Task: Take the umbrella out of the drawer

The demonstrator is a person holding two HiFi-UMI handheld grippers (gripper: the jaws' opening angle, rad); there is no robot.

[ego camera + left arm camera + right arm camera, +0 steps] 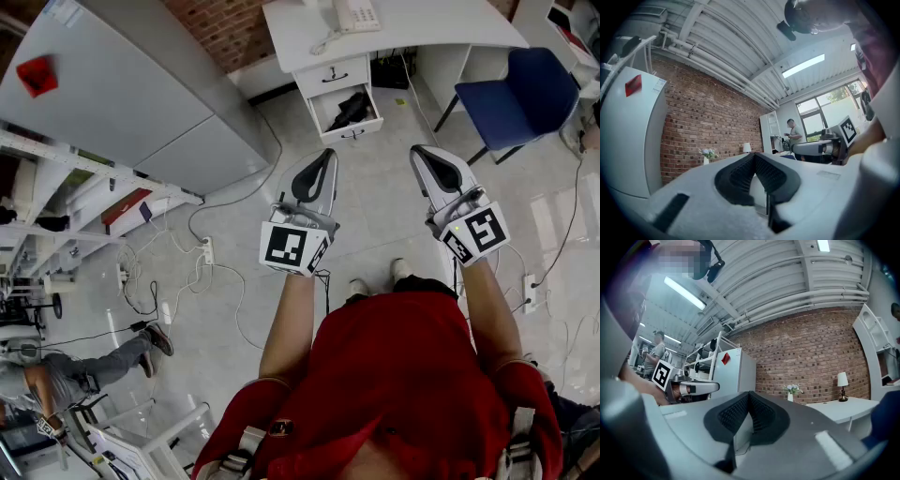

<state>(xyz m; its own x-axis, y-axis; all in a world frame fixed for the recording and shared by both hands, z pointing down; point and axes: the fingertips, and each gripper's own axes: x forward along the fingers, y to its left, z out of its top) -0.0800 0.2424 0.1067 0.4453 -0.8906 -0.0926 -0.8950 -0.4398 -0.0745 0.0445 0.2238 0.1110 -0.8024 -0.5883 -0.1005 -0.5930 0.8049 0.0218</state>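
Note:
A black folded umbrella (352,108) lies in the open lower drawer (362,129) of a white desk (431,23) at the far end of the floor. My left gripper (327,154) and right gripper (416,150) are held side by side, level, well short of the drawer. Both are shut with nothing between the jaws. In the left gripper view the black pads (765,172) meet at a point, and the right gripper (820,149) shows beside them. The right gripper view shows the same: its pads (758,414) meet, with the left gripper (693,387) off to one side.
A blue chair (530,94) stands right of the desk. A grey cabinet (112,103) and shelving (84,202) fill the left. Cables and a power strip (207,250) lie on the floor. A phone (356,14) sits on the desk. Another person lies at the lower left (84,370).

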